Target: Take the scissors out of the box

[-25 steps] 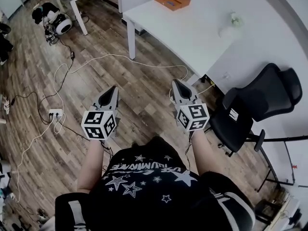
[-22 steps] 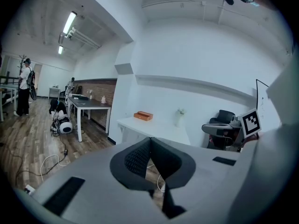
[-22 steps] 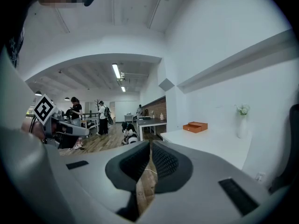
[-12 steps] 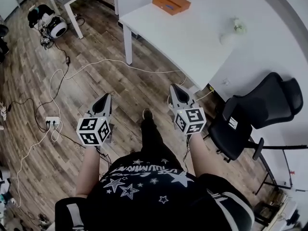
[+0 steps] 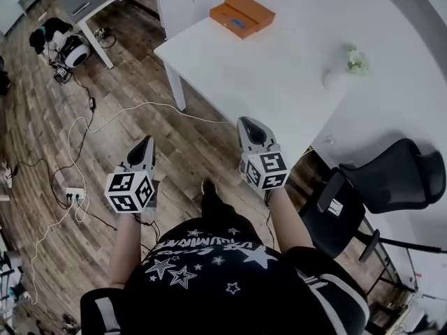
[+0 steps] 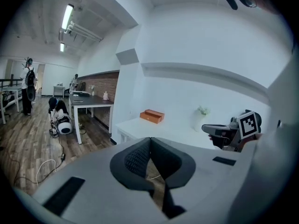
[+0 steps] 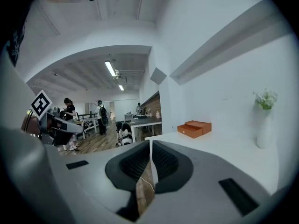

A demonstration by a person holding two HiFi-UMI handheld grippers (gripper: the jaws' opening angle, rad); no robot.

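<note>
Left gripper (image 5: 145,144) — jaws together, empty. Right gripper (image 5: 248,122) — jaws together, empty. Orange box (image 5: 242,15) on table (image 5: 279,61), well ahead of both, nearer the right; scissors not visible.

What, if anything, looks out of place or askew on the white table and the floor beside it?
Little does. The flat orange box at the white table's far corner shows as two offset halves, as if its lid sits shifted or alongside. Loose white cables sprawl over the wooden floor. The small white vase stands upright.
</note>
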